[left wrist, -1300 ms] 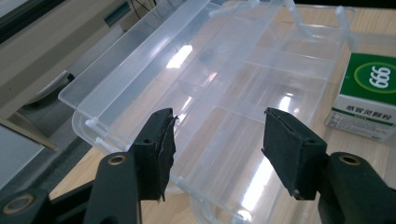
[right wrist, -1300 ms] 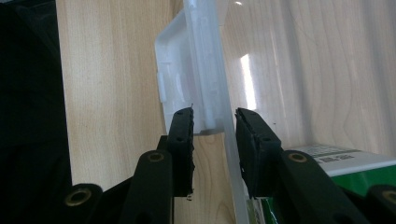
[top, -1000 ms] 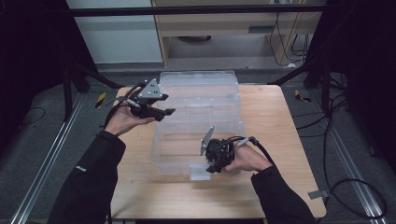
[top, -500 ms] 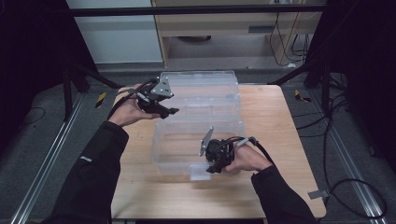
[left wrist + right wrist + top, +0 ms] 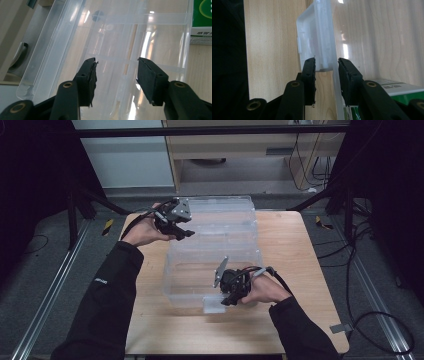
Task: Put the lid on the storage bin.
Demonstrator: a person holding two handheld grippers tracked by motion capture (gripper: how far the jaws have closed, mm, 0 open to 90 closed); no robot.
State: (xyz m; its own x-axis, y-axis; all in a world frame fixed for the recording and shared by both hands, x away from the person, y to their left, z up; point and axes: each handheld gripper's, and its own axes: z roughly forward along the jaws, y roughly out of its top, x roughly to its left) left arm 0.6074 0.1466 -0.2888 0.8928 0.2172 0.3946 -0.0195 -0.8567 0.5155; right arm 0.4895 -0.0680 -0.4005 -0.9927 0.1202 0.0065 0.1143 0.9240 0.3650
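We see a clear plastic bin (image 5: 215, 255) on a wooden table (image 5: 300, 250). The right gripper (image 5: 229, 296), jaws slightly parted, straddles the bin's near latch tab (image 5: 312, 42). The left gripper (image 5: 184, 232) hovers with jaws open above the bin's far left corner.

We saw the high view dim and soft, its edges sunk in black, light falling from above onto the tabletop (image 5: 300, 250). In both gripper views, white glare streaked the clear plastic bin (image 5: 140, 37), and the nearest gripper parts were slightly blurred.
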